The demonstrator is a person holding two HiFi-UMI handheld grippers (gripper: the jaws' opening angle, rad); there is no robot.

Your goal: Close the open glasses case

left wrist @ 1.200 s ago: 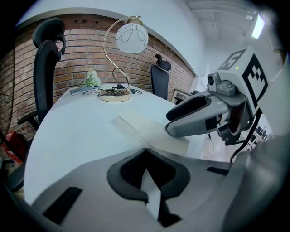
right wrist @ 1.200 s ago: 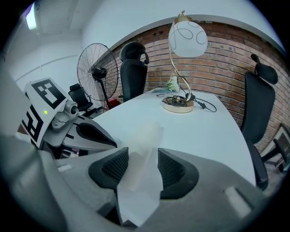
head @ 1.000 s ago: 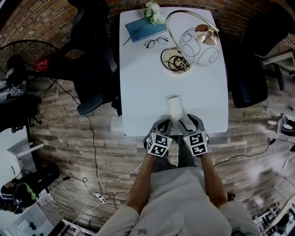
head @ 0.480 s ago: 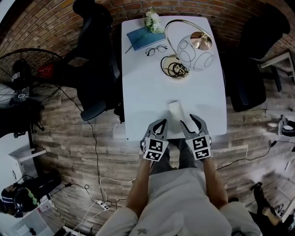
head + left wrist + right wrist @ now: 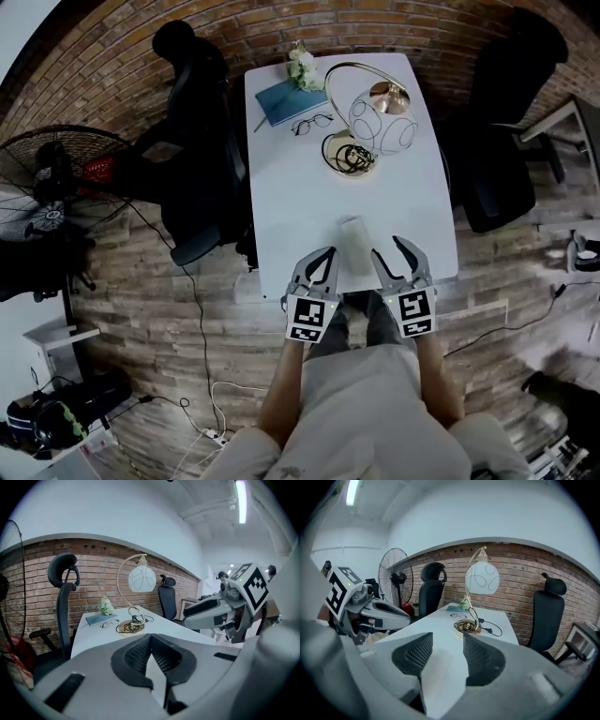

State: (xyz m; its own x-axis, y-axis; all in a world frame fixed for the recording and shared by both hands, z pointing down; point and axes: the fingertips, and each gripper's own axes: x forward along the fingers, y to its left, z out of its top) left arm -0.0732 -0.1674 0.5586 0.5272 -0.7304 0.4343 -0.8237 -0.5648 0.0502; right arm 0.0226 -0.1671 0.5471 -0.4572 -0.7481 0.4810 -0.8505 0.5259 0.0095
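While flat, glasses case [image 5: 354,246] between tongs [image 5: 320,261] [image 5: 396,255]

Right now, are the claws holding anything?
Nothing is held. The left claw is shut empty, the right claw is open, and the white oblong glasses case lies between them.

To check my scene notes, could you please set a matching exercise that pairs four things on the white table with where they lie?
Things
1. glasses case
2. eyeglasses
3. black cable
4. white flowers

Places
A. coiled on the gold lamp base
B. at the far edge of the table
C. near the front edge, between the left gripper and the right gripper
D. between the blue notebook and the gold lamp base

Pairs: 1-C, 2-D, 3-A, 4-B.
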